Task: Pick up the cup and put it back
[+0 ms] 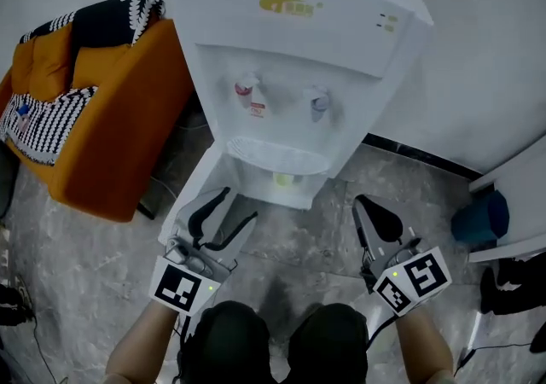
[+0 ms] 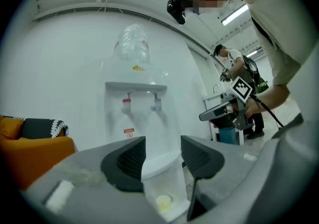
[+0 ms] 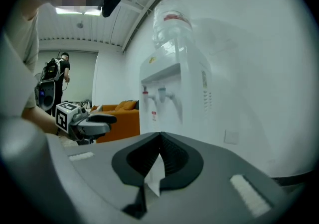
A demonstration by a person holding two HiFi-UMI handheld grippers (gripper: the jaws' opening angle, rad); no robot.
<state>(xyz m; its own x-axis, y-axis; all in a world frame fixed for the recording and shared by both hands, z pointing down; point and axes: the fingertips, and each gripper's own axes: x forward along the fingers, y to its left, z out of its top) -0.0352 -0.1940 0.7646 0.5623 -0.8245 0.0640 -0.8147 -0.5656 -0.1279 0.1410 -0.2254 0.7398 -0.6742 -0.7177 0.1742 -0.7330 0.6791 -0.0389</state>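
— What is seen, from the largest thing down?

— A tall white plastic water dispenser [image 1: 290, 49] is set against the wall, and an orange upholstered sofa [image 1: 102, 118] is placed beside it.

— And the tools?

— The left hand-held gripper [image 1: 239, 205] is held partly open, with nothing gripped. The right hand-held gripper [image 1: 365, 203] is closed tip to tip and empty.

— Where is the cup found?

— The small pale yellow cup [image 1: 284, 178] is stood on the dispenser's lower shelf, below the taps, and is touched by neither gripper.

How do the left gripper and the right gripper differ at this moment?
The left gripper has its jaws apart; the right gripper has them together. The left gripper points at the base of the water dispenser, toward the yellow cup; the right gripper is off beside that base, over the floor. Both are empty.
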